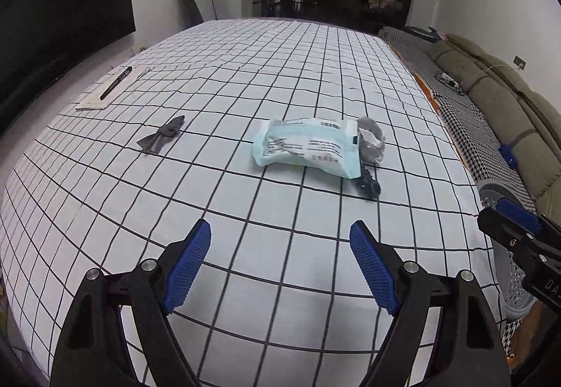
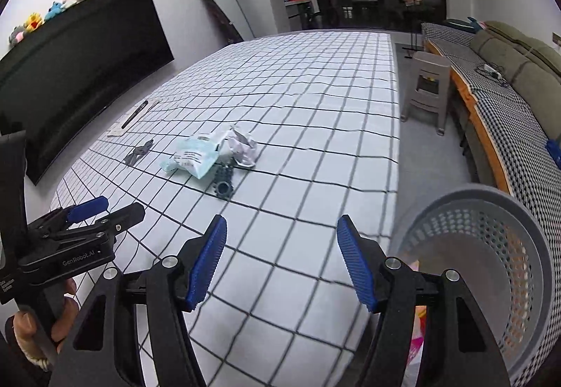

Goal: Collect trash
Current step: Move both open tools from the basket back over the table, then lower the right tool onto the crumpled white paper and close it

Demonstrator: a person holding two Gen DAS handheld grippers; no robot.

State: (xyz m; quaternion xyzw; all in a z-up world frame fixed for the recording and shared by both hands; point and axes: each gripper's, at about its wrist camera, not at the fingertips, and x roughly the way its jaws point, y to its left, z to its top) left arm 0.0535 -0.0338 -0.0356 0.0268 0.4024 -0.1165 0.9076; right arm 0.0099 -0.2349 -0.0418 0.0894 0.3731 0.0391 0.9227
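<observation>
A pale green plastic wrapper (image 1: 306, 146) lies on the checked table (image 1: 245, 71), with a crumpled grey wrapper (image 1: 371, 138) at its right end and a black ribbed piece (image 1: 368, 184) just in front. A dark grey scrap (image 1: 162, 135) lies to the left. The same items show in the right wrist view: pale green wrapper (image 2: 194, 157), crumpled wrapper (image 2: 242, 148), black piece (image 2: 223, 184), scrap (image 2: 138, 152). My left gripper (image 1: 280, 239) is open and empty, short of the wrapper. My right gripper (image 2: 282, 236) is open and empty over the table's near right edge.
A grey perforated bin (image 2: 487, 267) stands on the floor right of the table, close to my right gripper. A pen on paper (image 1: 115, 83) lies at the far left. A stool (image 2: 426, 88) and a sofa (image 2: 508, 99) are at the right.
</observation>
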